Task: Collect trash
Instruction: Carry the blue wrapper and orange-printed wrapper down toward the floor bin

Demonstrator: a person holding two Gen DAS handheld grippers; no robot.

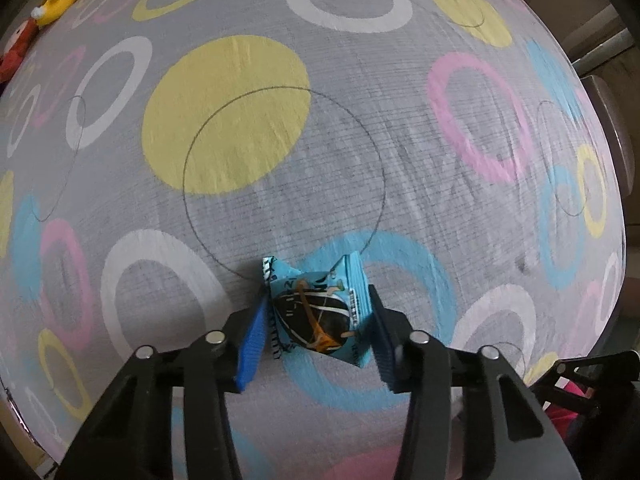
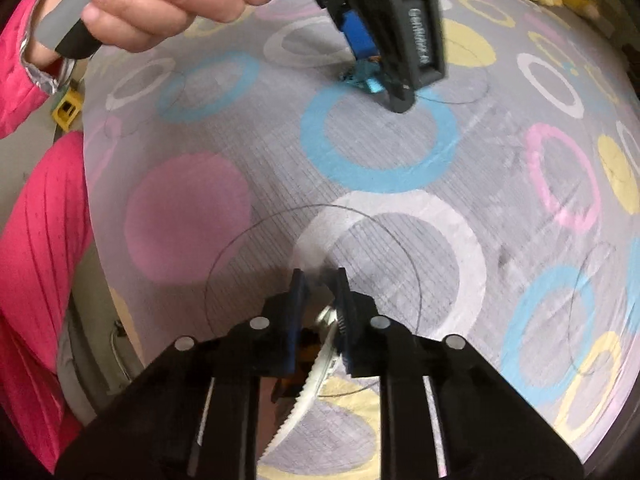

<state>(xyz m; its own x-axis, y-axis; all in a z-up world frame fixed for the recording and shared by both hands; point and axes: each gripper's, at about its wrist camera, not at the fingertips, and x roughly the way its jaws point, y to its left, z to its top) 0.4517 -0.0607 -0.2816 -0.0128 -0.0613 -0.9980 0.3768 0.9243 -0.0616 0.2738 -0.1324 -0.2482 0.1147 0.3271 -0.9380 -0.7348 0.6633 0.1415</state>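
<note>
A crumpled blue snack wrapper [image 1: 318, 312] with a dark print lies on the ringed grey tablecloth [image 1: 360, 152]. My left gripper [image 1: 320, 300] straddles it, blue pads close on both sides, the jaws still apart. In the right wrist view the left gripper [image 2: 384, 80] points down at the same wrapper [image 2: 360, 76] at the top. My right gripper [image 2: 318, 280] is nearly closed on a white wrapper with a serrated edge [image 2: 316, 372] that hangs down between its fingers.
Yellow and red plush toys [image 1: 56, 0] lie along the far left edge of the table. The person's pink sleeve [image 2: 36, 220] and hand [image 2: 168, 4] are at the left. The table edge curves along the right.
</note>
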